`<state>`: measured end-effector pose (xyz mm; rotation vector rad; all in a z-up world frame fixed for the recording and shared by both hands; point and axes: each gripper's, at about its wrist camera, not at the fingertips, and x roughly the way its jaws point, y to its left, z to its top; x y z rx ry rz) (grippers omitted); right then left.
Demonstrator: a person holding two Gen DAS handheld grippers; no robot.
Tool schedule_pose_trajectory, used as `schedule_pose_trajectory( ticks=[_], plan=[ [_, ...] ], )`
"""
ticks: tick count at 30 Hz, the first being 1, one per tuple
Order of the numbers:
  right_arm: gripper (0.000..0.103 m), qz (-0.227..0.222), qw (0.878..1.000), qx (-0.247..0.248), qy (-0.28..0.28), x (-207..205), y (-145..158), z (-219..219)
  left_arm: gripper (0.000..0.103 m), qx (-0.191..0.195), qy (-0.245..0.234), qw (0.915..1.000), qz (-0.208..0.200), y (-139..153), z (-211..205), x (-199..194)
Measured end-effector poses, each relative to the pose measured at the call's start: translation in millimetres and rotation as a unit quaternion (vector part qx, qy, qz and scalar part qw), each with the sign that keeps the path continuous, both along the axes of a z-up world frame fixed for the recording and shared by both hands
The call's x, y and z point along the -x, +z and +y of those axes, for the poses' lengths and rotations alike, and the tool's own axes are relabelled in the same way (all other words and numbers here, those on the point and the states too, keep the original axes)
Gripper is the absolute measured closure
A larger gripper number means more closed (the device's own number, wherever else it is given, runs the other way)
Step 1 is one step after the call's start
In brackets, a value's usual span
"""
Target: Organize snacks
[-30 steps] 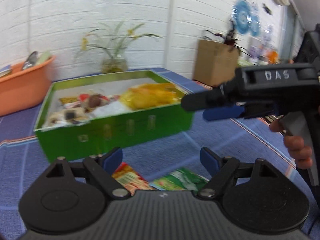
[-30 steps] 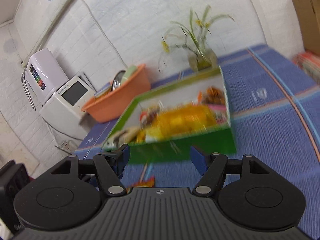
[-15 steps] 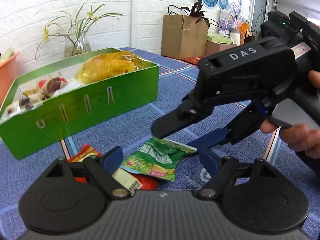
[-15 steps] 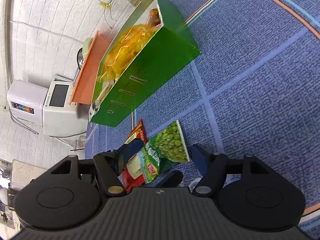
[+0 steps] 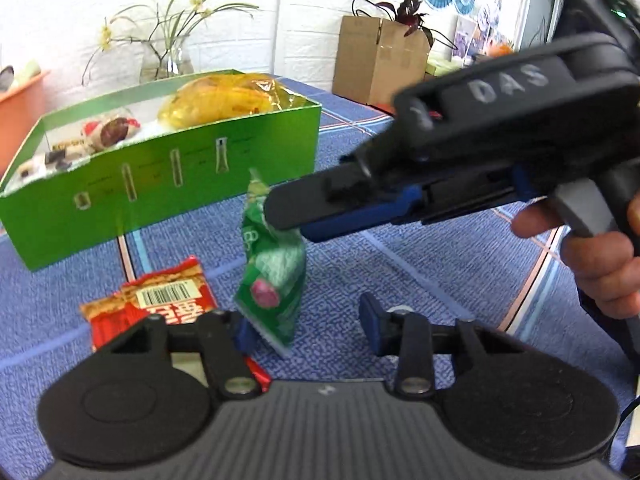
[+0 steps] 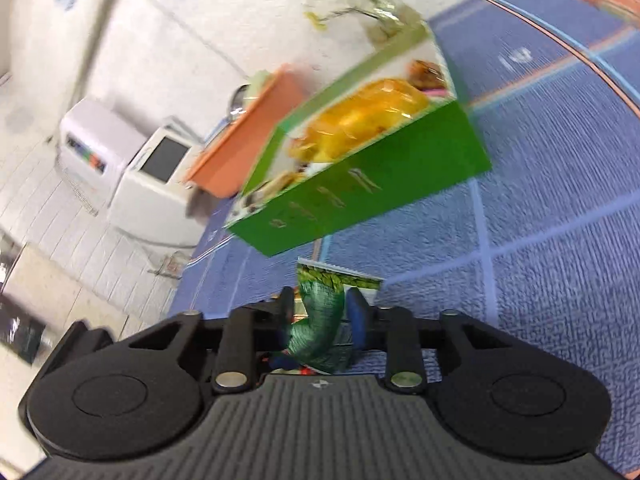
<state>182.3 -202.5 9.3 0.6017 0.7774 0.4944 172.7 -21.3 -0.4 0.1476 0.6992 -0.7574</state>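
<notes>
Our right tongs [image 5: 280,216] have just been closing, and now they pinch the green snack packet [image 5: 272,268] near its top. The packet hangs up off the blue table cloth [image 5: 420,280], in front of the green box [image 5: 160,192]. Our left tongs [image 5: 306,328] are partly open. We see nothing pinched in them, and the packet's bottom corner dangles just beside one finger.

A red snack packet [image 5: 160,300] lies flat on the cloth, near the left tongs. The green box holds a yellow bag [image 5: 224,100] and small treats. The right tongs reach across in front of us and hide part of the table.

The left view shows a hand [image 5: 600,256] on the right tongs, a flower vase [image 5: 168,60] and a cardboard box [image 5: 376,64]. Only the right view, which is blurry, shows a white machine [image 6: 160,176] beside an orange tub [image 6: 248,128].
</notes>
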Motion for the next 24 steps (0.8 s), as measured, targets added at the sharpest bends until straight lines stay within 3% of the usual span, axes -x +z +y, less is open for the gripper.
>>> schedule_pose_trajectory(
  ticks=[4, 7, 8, 9, 11, 12, 13, 15, 19, 24],
  plan=[
    [0.060, 0.030, 0.999, 0.029, -0.005, -9.7, -6.9, 7.3, 0.072, 0.007, 0.005, 1.0000, 0.003, 0.8, 2.1, 1.5],
    [0.032, 0.098, 0.994, 0.010, -0.042, -15.1, -20.8, -1.2, 0.072, 0.014, 0.013, 0.9998, 0.003, -0.6, 4.5, 0.9],
    [0.019, 0.109, 0.993, -0.008, -0.046, -17.0, -23.8, -4.7, 0.072, 0.016, 0.016, 0.9997, 0.001, -0.9, 4.9, 0.6],
    [0.013, 0.118, 0.992, -0.022, -0.049, -19.3, -25.3, -7.5, 0.072, 0.022, 0.018, 0.9996, -0.001, -1.8, 5.5, -0.7],
    [0.012, 0.132, 0.989, -0.032, -0.060, -21.0, -25.9, -11.2, 0.072, 0.031, 0.023, 0.9992, -0.006, -3.1, 6.9, -1.1],
    [0.012, 0.133, 0.988, -0.033, -0.065, -22.3, -25.6, -13.1, 0.067, 0.037, 0.029, 0.9988, -0.016, -3.7, 8.1, -1.6],
    [0.012, 0.133, 0.988, -0.034, -0.068, -24.8, -25.7, -13.5, 0.046, 0.040, 0.033, 0.9982, -0.028, -4.0, 9.8, -2.0],
    [0.011, 0.136, 0.987, -0.041, -0.069, -30.8, -26.7, -13.7, 0.024, 0.038, 0.043, 0.9972, -0.048, -3.5, 10.8, 1.9],
    [0.010, 0.147, 0.985, -0.056, -0.069, -43.9, -28.9, -12.1, 0.024, 0.009, 0.062, 0.9968, -0.050, 0.6, 5.8, 4.9],
    [0.009, 0.135, 0.989, -0.041, -0.053, -53.2, -26.1, -8.2, 0.024, -0.022, 0.085, 0.9942, -0.062, 7.4, 5.4, 12.9]
  ],
)
